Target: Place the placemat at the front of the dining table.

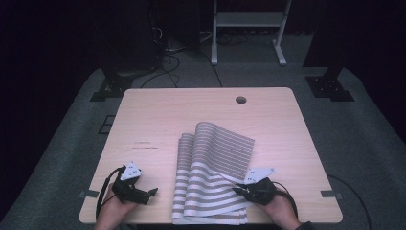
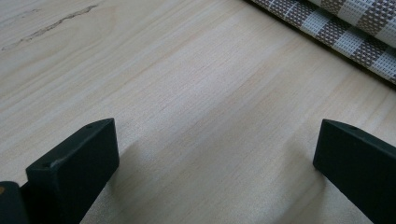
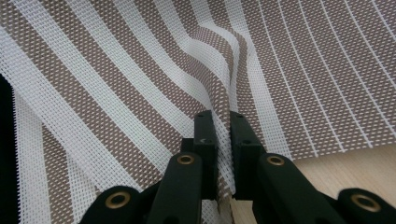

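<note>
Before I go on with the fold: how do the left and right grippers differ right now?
The left gripper has its jaws wide apart over bare table, holding nothing; the right gripper has its jaws pinched on a ridge of the striped mat. The left sits clear of the mat's edge; the right is at its near right part. Both are black and hand-held.

Mat (image 1: 210, 177) on table (image 1: 158, 115), between both hand-held grippers

A light wooden desk (image 1: 158, 120) has a round cable hole (image 1: 241, 99) near its far edge. Beyond it, on grey carpet (image 1: 368, 143), stands a white metal frame (image 1: 248, 28) with black cables (image 1: 167, 57).
</note>
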